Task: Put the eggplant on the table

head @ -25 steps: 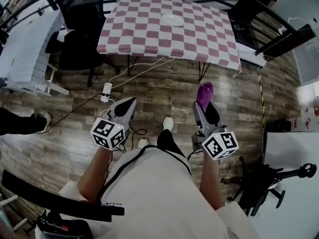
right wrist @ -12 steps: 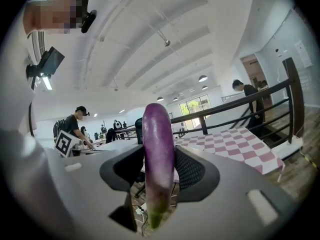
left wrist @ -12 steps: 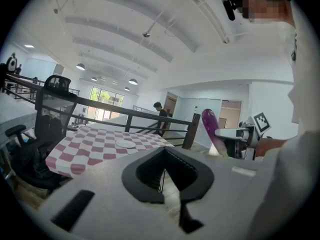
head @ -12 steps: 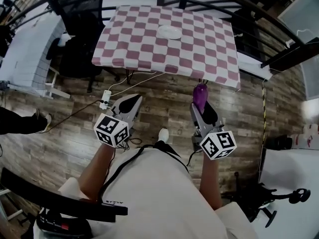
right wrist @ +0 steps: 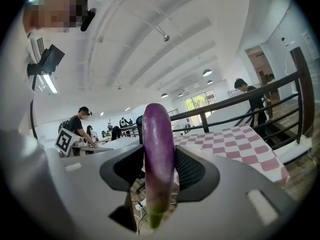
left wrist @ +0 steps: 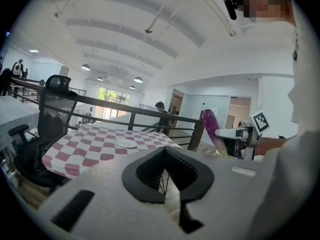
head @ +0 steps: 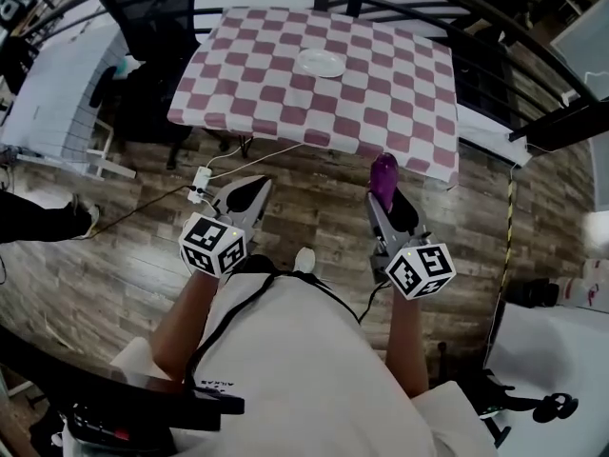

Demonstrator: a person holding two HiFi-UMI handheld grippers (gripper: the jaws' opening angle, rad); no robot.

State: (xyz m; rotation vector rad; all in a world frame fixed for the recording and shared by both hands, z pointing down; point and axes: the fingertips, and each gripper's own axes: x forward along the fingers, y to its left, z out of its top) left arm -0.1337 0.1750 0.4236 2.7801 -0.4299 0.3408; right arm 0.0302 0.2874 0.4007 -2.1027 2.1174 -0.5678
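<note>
The purple eggplant (head: 384, 174) stands upright between the jaws of my right gripper (head: 388, 196), which is shut on it. Its tip overlaps the near edge of the pink-and-white checked table (head: 285, 103) in the head view. In the right gripper view the eggplant (right wrist: 158, 149) fills the gap of the right gripper (right wrist: 159, 156). My left gripper (head: 253, 188) is level with it on the left, tips together and empty; the left gripper (left wrist: 165, 153) looks toward the table (left wrist: 85, 151). A white plate (head: 320, 62) sits mid-table.
A black office chair (head: 152, 27) stands at the table's left corner beside a white desk (head: 48, 84). A dark railing (head: 514, 46) curves behind the table. A power strip with cables (head: 200, 181) lies on the wooden floor. People stand beyond the railing (left wrist: 161, 115).
Both grippers have travelled forward over the floor toward the table, which now looks nearer and larger. The eggplant stays gripped in the right jaws; its tip has reached the table's near edge.
</note>
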